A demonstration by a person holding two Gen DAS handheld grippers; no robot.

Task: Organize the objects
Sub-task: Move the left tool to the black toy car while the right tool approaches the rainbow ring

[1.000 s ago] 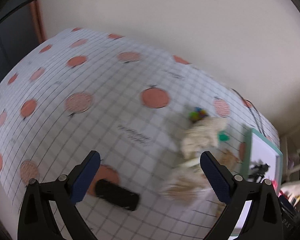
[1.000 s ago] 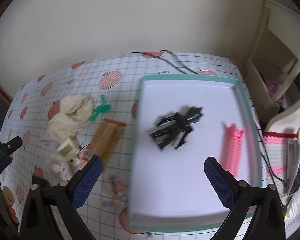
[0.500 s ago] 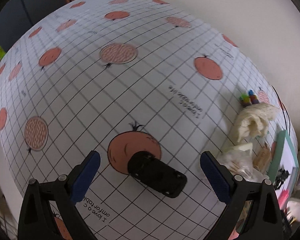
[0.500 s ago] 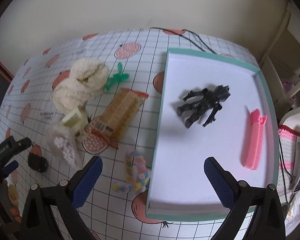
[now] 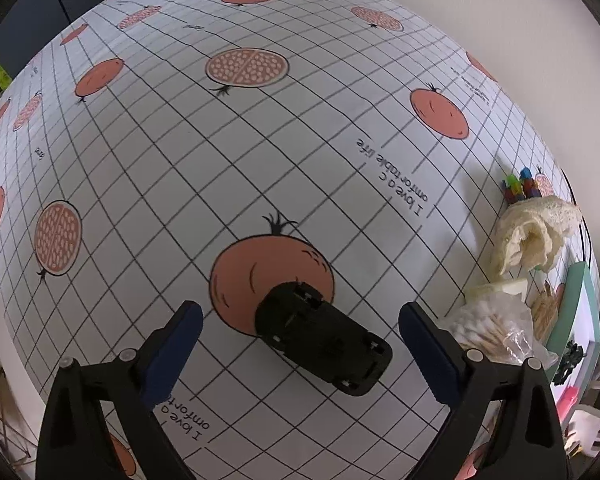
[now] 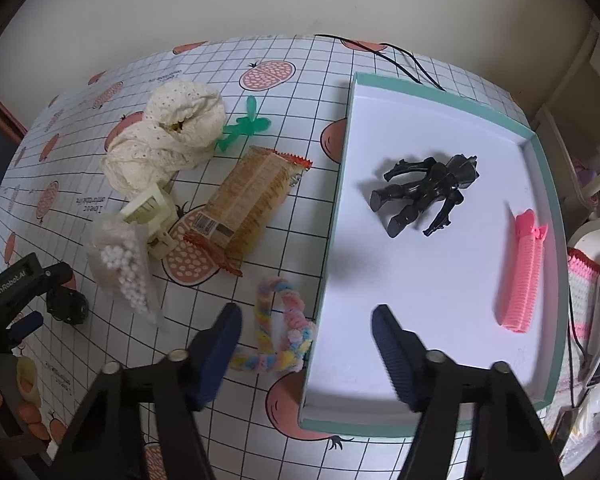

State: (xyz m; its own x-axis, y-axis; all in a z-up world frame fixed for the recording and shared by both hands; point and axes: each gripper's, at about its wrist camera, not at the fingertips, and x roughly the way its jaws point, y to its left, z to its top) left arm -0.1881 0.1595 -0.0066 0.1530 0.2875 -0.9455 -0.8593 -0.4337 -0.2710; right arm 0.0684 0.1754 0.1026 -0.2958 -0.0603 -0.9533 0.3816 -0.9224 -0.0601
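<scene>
Teal-rimmed tray (image 6: 538, 148) on the right of the counter (image 5: 180, 160) holds two items so far: black robot figure (image 6: 424, 192) and pink hair clip (image 6: 520, 276), well apart from each other

Left to sort, all on the gridded cloth outside the tray:
- cream lace cloth (image 6: 168, 132), bunched
- green plastic toy (image 6: 244, 128), just beside the cloth
- snack packet (image 6: 248, 200)
- cream clip (image 6: 152, 212), touching the bag of cotton swabs (image 6: 124, 268)
- pastel pipe-cleaner loop (image 6: 276, 332), right against the tray's near-left wall
- black toy car (image 5: 324, 340), lying on its roof, wheels up, well apart from the rest
- small coloured blocks (image 5: 520, 188) behind the cloth, too small to tell more

Left gripper (image 5: 300, 340): jaws released, wide, straddling the toy car, no contact visible. Right gripper (image 6: 306, 344): jaws released and empty, hovering over the tray's left edge and the pipe-cleaner loop

Judgement: early stage, two of roughly nine placed. Car looks like the step in hand
</scene>
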